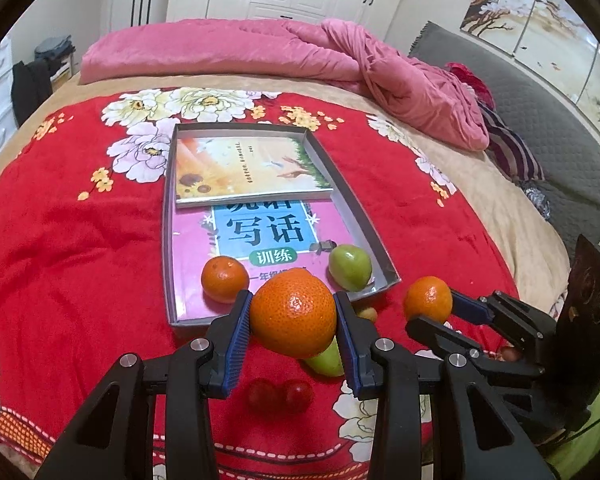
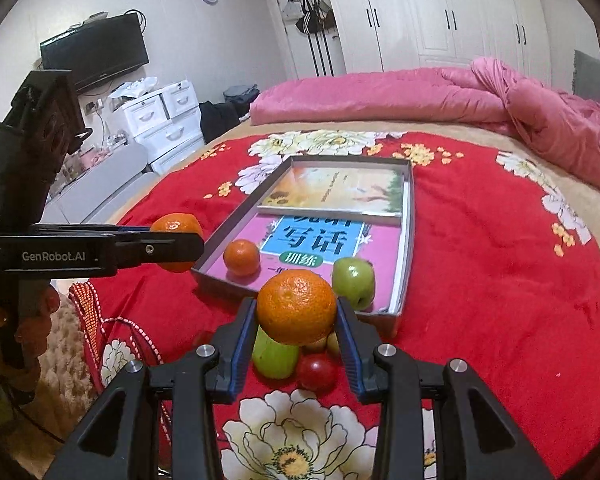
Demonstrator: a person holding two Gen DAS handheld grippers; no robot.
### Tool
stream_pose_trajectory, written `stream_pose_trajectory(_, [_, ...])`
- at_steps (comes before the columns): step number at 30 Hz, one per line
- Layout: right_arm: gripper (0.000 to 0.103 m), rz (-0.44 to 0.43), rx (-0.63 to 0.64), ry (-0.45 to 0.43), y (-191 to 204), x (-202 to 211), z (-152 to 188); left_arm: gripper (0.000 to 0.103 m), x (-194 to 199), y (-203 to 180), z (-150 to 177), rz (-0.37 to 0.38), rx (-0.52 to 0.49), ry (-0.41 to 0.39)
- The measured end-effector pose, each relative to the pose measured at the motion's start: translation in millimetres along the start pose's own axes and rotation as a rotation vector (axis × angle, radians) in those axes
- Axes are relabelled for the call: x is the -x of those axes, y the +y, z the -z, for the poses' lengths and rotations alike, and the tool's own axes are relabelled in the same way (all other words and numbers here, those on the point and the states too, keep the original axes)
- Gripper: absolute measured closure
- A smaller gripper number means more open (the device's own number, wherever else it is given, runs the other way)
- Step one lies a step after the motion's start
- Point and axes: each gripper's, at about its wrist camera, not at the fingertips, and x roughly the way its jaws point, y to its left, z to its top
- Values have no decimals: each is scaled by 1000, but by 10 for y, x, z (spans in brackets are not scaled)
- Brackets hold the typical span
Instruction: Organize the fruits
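Note:
My left gripper (image 1: 293, 312) is shut on an orange (image 1: 293, 315), held above the red blanket just in front of the grey tray (image 1: 168, 240). My right gripper (image 2: 296, 312) is shut on another orange (image 2: 296, 307); it also shows in the left wrist view (image 1: 428, 298) at the right. The tray holds two books, a small orange (image 1: 225, 279) and a green apple (image 1: 350, 267). On the blanket lie a green fruit (image 2: 275, 354), a red fruit (image 2: 317, 372) and two red grapes (image 1: 280, 395).
The tray sits on a red flowered blanket (image 1: 60, 240) on a bed. A pink duvet (image 1: 260, 52) lies bunched at the back. White drawers (image 2: 160, 120) and a TV (image 2: 96, 50) stand left of the bed.

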Motion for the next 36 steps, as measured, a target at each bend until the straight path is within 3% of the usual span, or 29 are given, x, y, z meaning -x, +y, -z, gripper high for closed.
stream_pose_trajectory(21, [64, 69, -44, -67, -335, 80, -218, 62, -349, -60, -175, -7, 5, 17])
stream_pose_trajectory(36, [64, 132, -45, -42, -530, -62, -286, 62, -737, -54, -123, -33, -38, 64])
